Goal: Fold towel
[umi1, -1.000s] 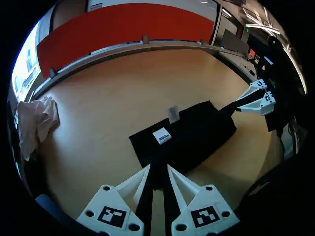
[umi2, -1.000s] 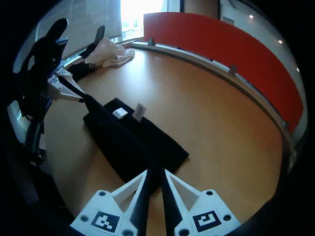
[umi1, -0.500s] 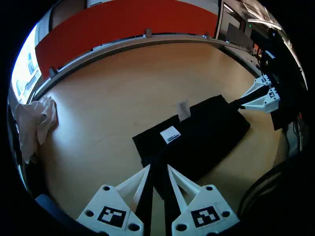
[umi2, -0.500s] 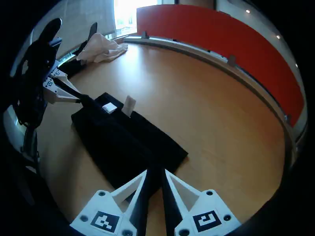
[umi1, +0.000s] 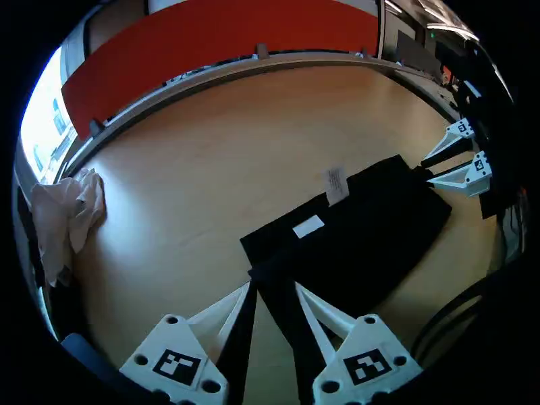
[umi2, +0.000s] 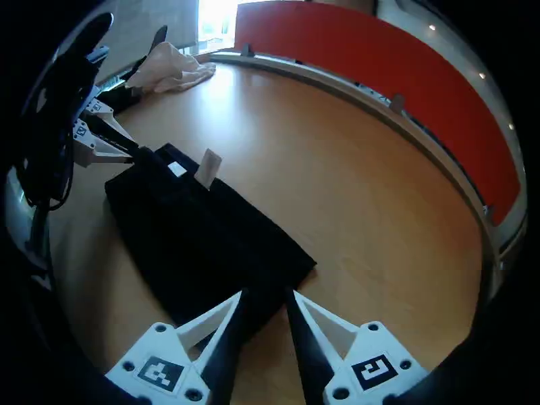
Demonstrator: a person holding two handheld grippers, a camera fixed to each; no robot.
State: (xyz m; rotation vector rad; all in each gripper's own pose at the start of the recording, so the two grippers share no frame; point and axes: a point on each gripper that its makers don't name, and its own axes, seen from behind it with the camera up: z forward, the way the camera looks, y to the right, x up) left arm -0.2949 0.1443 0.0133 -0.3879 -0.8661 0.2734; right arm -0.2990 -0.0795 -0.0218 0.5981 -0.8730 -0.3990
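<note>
Step in hand: release at the end of a fold. The black towel (umi1: 364, 229) lies flat on the wooden table (umi1: 202, 155), toward the table's near side, as a long doubled rectangle.

Left gripper (umi1: 273, 290): fingers spread, one short end of the towel lying loose between them; judged released. Right gripper (umi2: 264, 293): likewise parted at the opposite short end, not pinching.

Condition: edges fairly straight, surface smooth. A white tag (umi1: 335, 183) stands up from the long edge facing the table's far side, with a small label (umi1: 308, 227) beside it.

Next move, in my judgement: lift clear without dragging the cloth, then regrip for a crosswise fold.
</note>
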